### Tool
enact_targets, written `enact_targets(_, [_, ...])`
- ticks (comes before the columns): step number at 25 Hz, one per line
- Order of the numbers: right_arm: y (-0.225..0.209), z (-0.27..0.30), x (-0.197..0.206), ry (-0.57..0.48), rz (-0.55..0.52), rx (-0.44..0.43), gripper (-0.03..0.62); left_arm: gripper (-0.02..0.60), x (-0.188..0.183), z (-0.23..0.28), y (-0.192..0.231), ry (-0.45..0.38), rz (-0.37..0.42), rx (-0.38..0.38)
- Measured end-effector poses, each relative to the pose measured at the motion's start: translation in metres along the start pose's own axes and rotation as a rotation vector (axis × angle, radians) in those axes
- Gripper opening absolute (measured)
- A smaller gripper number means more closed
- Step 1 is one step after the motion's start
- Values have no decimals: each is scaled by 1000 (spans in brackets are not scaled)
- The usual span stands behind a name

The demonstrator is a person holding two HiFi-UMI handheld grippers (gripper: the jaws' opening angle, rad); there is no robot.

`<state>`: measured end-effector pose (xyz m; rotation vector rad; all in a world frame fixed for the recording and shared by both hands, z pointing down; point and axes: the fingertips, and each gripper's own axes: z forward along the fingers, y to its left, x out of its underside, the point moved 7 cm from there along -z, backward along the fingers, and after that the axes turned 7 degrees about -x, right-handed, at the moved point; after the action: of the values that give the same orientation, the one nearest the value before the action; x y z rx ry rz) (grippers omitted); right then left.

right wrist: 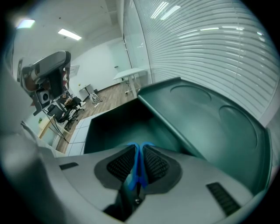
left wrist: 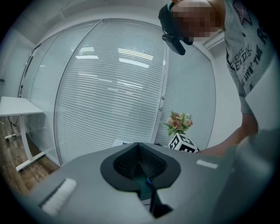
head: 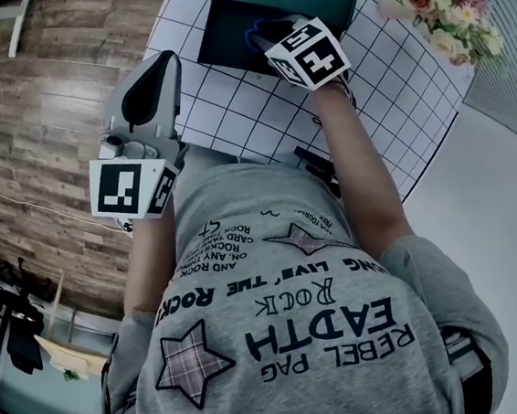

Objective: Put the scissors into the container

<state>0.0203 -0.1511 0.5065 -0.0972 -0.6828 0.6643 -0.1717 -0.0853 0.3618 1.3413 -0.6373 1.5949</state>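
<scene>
The dark green container [head: 230,21] stands open on the white gridded table [head: 231,117], its lid [right wrist: 205,127] raised behind it. My right gripper [head: 266,38] hangs over the container's open inside [right wrist: 116,127], shut on the blue handles of the scissors [right wrist: 137,165]. The blue handles [head: 252,35] show just past its tips in the head view; the blades are hidden. My left gripper [head: 168,64] is held off the table's left edge, away from the container. Its pads [left wrist: 151,162] meet with nothing between them.
A bunch of pink and cream flowers [head: 444,7] stands at the table's far right corner. A black object [head: 320,165] lies near the table's front edge by the person's body. Wooden floor [head: 38,123] lies to the left; slatted blinds [left wrist: 113,87] fill the far wall.
</scene>
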Motion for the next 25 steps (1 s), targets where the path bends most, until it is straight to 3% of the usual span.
enact_targets(25, [5, 7, 1, 107, -106, 43, 77, 9, -1, -2, -3, -12, -5, 3])
